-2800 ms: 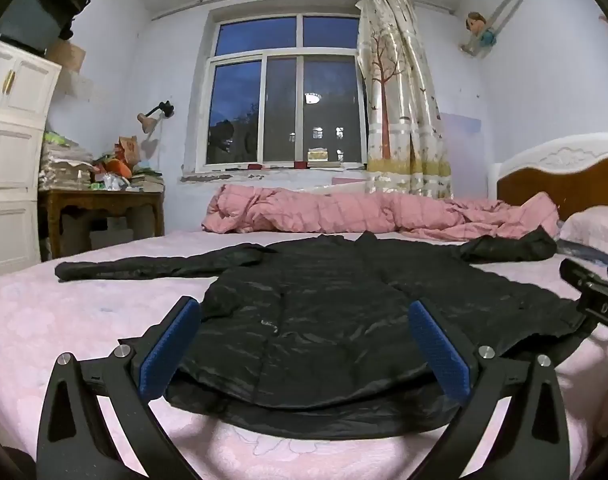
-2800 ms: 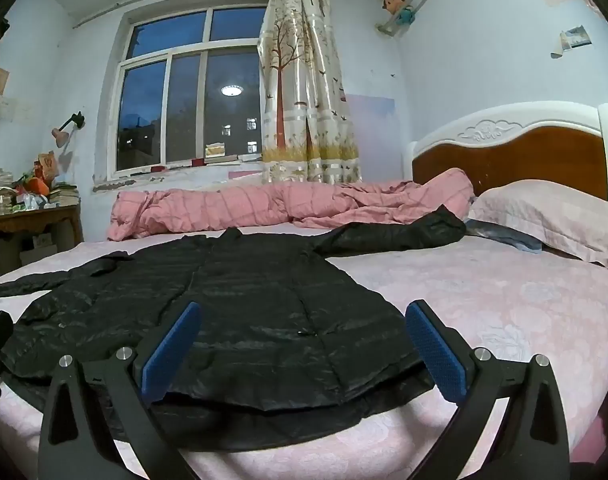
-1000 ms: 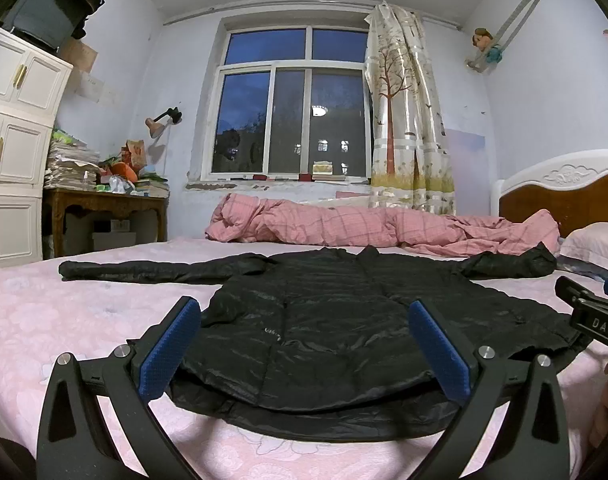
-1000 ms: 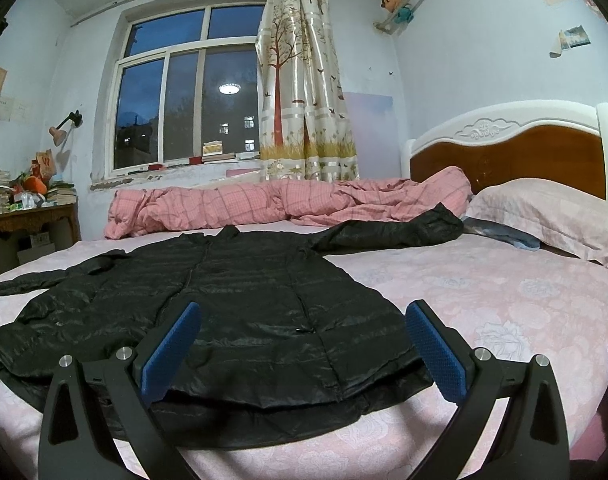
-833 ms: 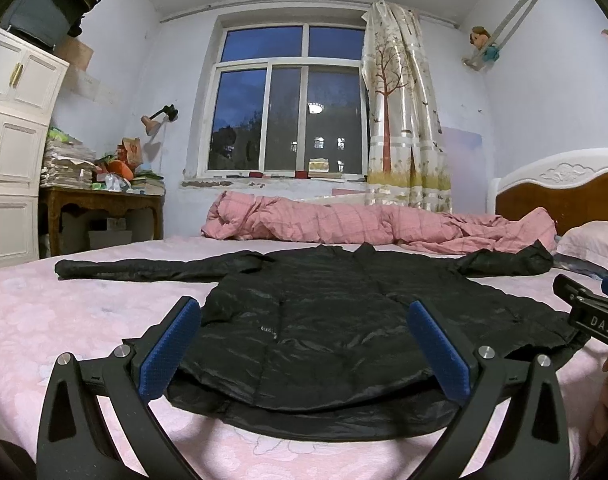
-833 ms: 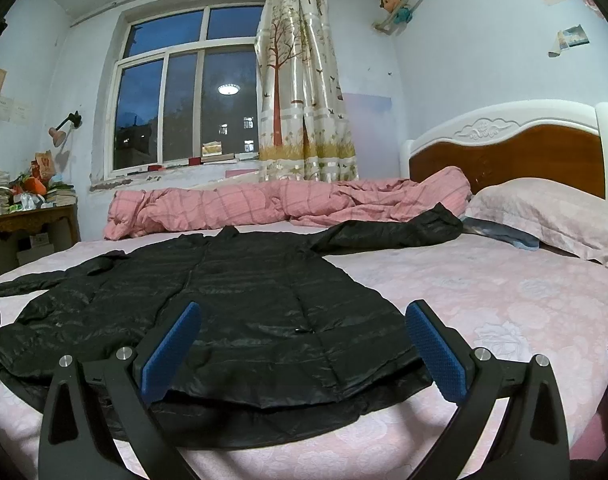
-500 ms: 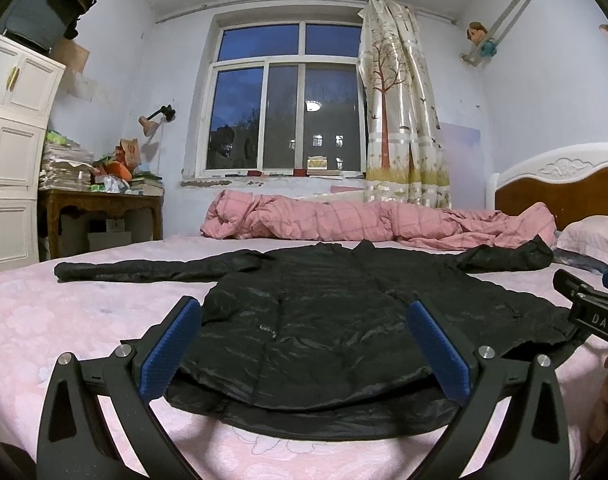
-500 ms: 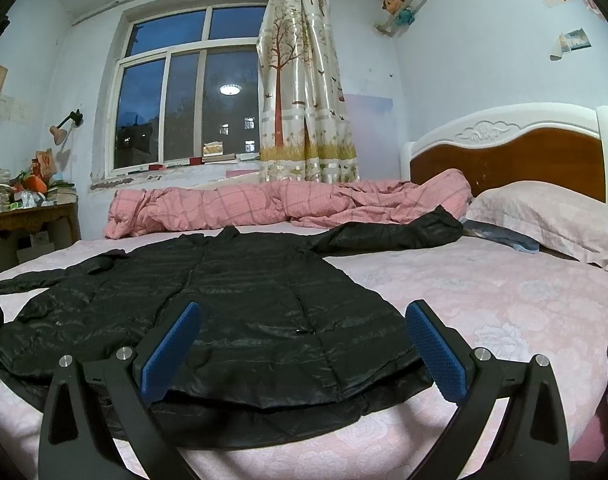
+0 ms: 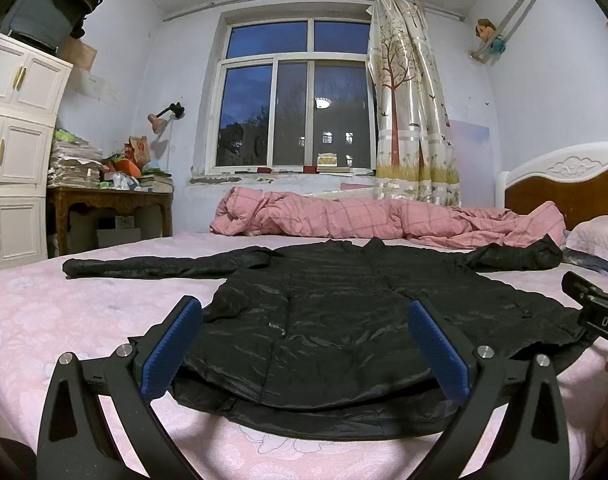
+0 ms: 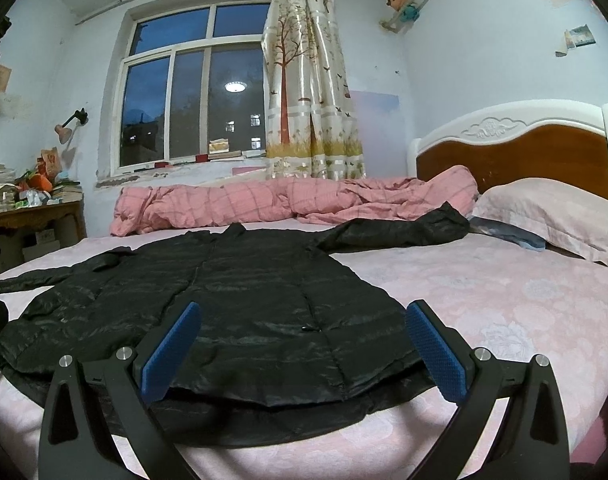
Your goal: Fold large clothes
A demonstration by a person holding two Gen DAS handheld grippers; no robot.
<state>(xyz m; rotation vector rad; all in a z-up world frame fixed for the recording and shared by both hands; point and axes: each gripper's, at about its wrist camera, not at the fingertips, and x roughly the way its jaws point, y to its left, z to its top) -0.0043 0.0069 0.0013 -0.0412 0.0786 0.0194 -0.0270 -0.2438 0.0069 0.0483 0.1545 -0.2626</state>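
A large black padded coat [image 9: 344, 312] lies flat on the pink bed [image 9: 32, 312], hem towards me, collar towards the window, both sleeves spread out sideways. It also shows in the right wrist view [image 10: 244, 300]. My left gripper [image 9: 304, 344] is open and empty, held just above the hem at its left half. My right gripper [image 10: 300, 344] is open and empty, above the hem at its right half. The right gripper's tip shows at the right edge of the left wrist view [image 9: 592, 304].
A rolled pink checked quilt [image 9: 364, 220] lies along the far side of the bed under the window. A pillow [image 10: 552, 216] and wooden headboard [image 10: 516, 156] are on the right. A cluttered wooden table [image 9: 108, 200] and white cabinets [image 9: 12, 152] stand at the left.
Both grippers have stayed open above the hem, with only slight shifts of view. The coat has not moved.
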